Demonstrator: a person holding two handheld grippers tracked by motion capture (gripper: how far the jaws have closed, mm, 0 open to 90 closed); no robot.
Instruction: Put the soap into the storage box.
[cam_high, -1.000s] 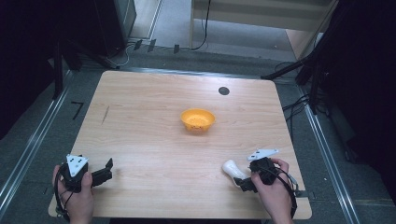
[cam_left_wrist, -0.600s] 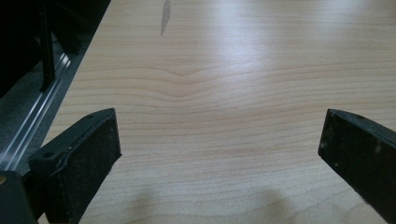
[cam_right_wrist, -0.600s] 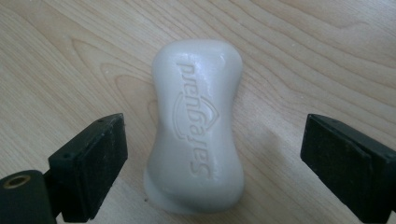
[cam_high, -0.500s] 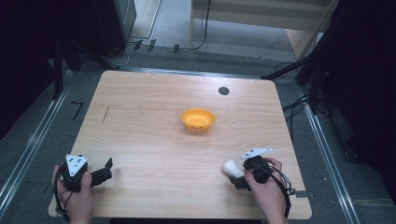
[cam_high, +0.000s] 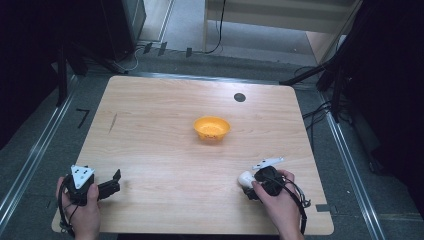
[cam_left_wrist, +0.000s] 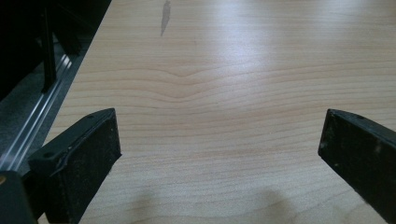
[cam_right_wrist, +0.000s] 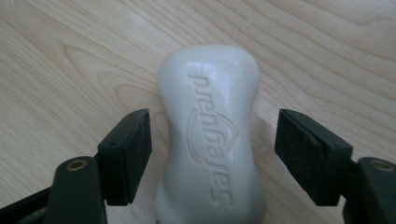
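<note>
Right claw (cam_right_wrist: 212, 154): jaws spread apart with a white bar of soap (cam_right_wrist: 210, 140) lying between them; a gap shows on each side of the bar, so neither jaw touches it and nothing is gripped.
Soap: flat on the counter (cam_high: 165, 145), embossed lettering facing up, waisted in the middle; in the high view it is the pale lump (cam_high: 245, 178) at the tip of the right claw (cam_high: 251, 186), near the counter's front edge on the right side.
Right hand (cam_high: 277, 200): wrapped around the claw's body, coming in from the bottom edge, cable looping beside the wrist.
Left claw (cam_high: 116, 181): jaws wide apart and empty, bare wood between them in the left gripper view (cam_left_wrist: 219, 154); it sits low over the front left corner of the counter, pointing toward the right.
Left hand (cam_high: 82, 207): holds that claw at the counter's front left edge, grey three-cornered plate on top.
Orange bowl (cam_high: 212, 128): stands upright near the middle of the counter, well apart from both claws and from the soap.
Black round mark (cam_high: 240, 97): on the counter behind the bowl, toward the far edge.
</note>
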